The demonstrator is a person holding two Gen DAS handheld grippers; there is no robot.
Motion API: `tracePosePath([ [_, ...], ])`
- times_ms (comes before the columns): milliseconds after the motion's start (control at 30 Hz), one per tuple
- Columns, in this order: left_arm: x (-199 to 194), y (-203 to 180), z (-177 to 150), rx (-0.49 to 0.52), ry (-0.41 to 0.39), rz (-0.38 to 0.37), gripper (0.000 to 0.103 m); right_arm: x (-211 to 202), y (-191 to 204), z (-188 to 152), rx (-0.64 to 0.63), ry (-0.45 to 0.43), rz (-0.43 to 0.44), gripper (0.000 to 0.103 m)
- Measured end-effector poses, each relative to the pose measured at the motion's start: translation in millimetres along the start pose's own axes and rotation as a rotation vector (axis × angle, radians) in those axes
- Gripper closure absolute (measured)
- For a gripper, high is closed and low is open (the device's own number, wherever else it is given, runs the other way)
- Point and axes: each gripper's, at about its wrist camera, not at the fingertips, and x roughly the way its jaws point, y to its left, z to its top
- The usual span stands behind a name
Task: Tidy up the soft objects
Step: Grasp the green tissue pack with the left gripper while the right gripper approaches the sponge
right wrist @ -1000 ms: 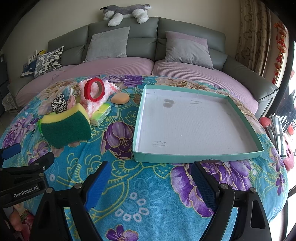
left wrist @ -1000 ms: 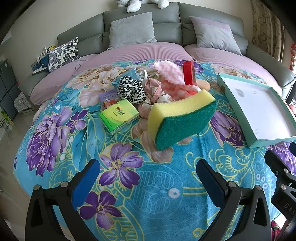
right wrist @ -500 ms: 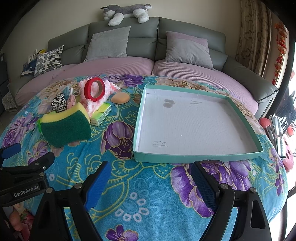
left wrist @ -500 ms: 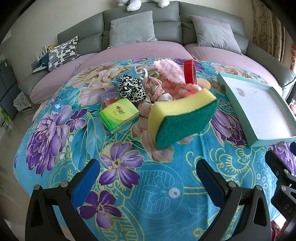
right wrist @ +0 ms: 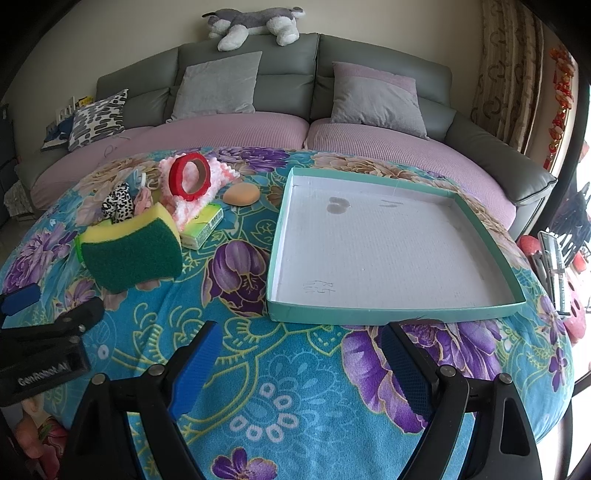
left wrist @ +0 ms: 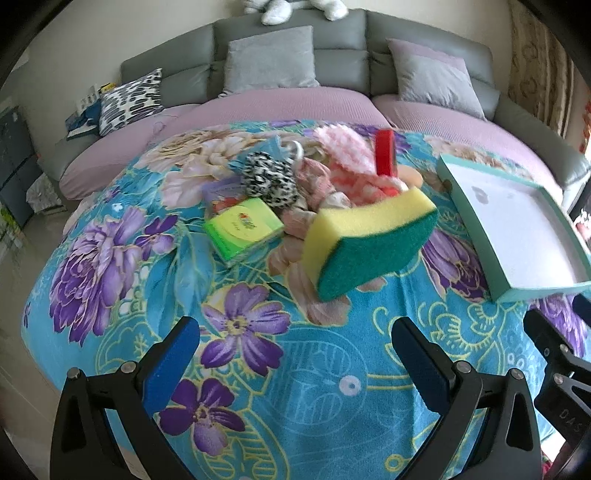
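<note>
A big yellow-and-green sponge (left wrist: 369, 243) (right wrist: 131, 249) leans at the front of a pile on the flowered blanket. Behind it lie a green tissue pack (left wrist: 243, 229) (right wrist: 203, 223), a leopard-print scrunchie (left wrist: 271, 179) (right wrist: 118, 203), a pink fluffy cloth (left wrist: 347, 155) (right wrist: 184, 199), a red tape roll (left wrist: 385, 152) (right wrist: 189, 177) and a peach puff (right wrist: 242, 194). A teal tray (right wrist: 391, 314) (left wrist: 476, 236) with nothing in it sits to the right. My left gripper (left wrist: 295, 349) is open, short of the sponge. My right gripper (right wrist: 301, 349) is open before the tray's near wall.
The blanket (right wrist: 280, 387) covers a rounded surface that drops off at the front and sides. A grey sofa (right wrist: 288, 96) with cushions and a plush dog (right wrist: 255, 22) stands behind. Clutter lies past the right edge (right wrist: 554, 258).
The left wrist view has shifted slightly; the pile sits a little nearer and lower. The right wrist view is almost unchanged. Both grippers stay open.
</note>
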Motion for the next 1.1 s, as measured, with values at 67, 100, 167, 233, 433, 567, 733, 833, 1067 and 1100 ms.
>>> tracePosePath([
  [67,-3,7,0,-0.022,0.003,-0.032,0.0,-4,0,1,0.002,-0.013,0.016,0.013],
  [100,-3,10,0,-0.028,0.007,-0.038,0.0,-6,-1,2,0.001,-0.019,0.033,0.013],
  [167,-2,14,2,-0.034,0.017,-0.053,0.0,-9,1,4,0.003,-0.027,0.058,0.013],
  [233,-2,18,3,-0.039,0.014,-0.073,0.0,-10,4,9,0.013,-0.031,0.096,0.013],
  [433,1,40,11,-0.066,-0.007,-0.083,0.0,-12,22,28,0.011,-0.046,0.194,0.013],
  [567,7,61,16,-0.103,-0.005,-0.039,0.0,-2,32,37,0.049,-0.025,0.265,0.013],
  [733,17,82,16,-0.147,0.009,-0.009,0.0,10,48,47,0.063,-0.014,0.319,0.013],
  [833,24,91,15,-0.169,0.026,0.002,0.0,10,64,51,0.027,-0.025,0.345,0.013],
  [1067,35,106,13,-0.207,0.049,0.014,0.0,15,95,51,-0.07,-0.023,0.382,0.013],
  [1100,37,109,13,-0.215,0.048,0.016,0.0,18,96,50,-0.065,-0.014,0.385,0.013],
])
